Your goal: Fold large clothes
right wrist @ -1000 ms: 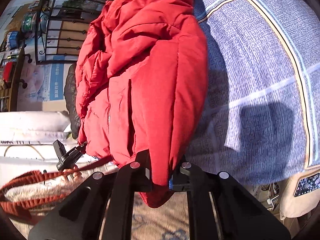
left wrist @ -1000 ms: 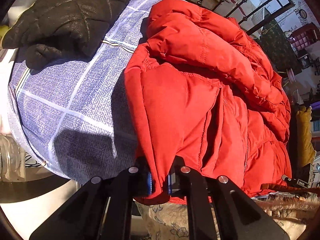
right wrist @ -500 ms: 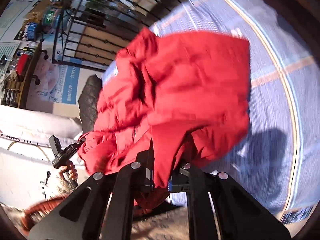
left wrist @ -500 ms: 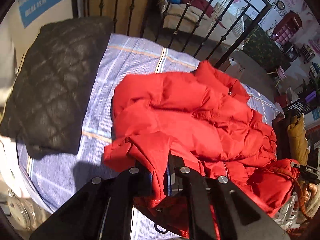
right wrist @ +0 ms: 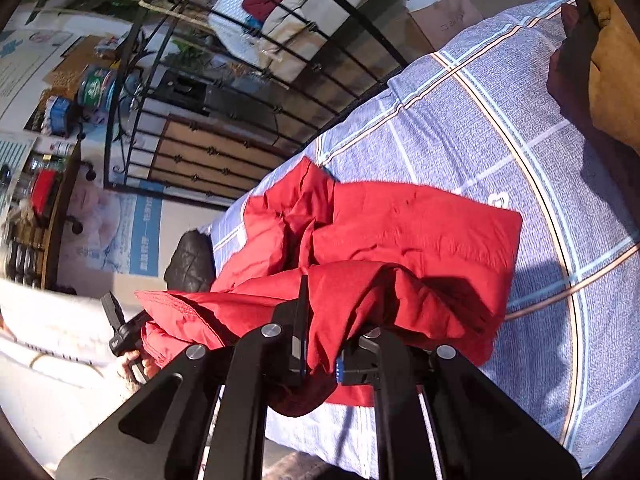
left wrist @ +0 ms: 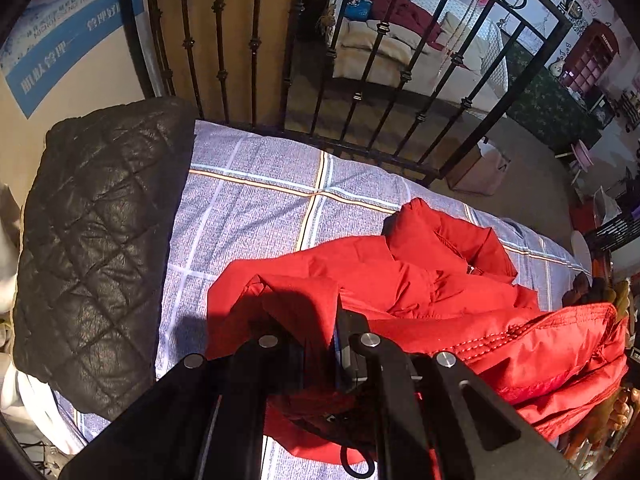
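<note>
A red puffer jacket [left wrist: 420, 280] lies bunched on the blue checked bedsheet [left wrist: 260, 208]. My left gripper [left wrist: 334, 344] is shut on a fold of its hem, lifted above the bed. In the right wrist view the same red jacket [right wrist: 400, 232] spreads over the bedsheet [right wrist: 500, 132], and my right gripper [right wrist: 320, 360] is shut on another part of the hem. The hem hangs stretched between the two grippers. The other gripper, held in a person's hand [right wrist: 128, 360], shows at the left of the right wrist view.
A black quilted jacket [left wrist: 100, 248] lies on the left part of the bed. A black iron bed rail [left wrist: 360, 92] runs along the far edge. A brown garment [right wrist: 608, 60] sits at the bed's far right. Shelves and clutter stand beyond the rail.
Both grippers have risen and swung toward the far rail, carrying the jacket's hem up over the garment. The jacket now lies lower in both views and more of the bedsheet shows.
</note>
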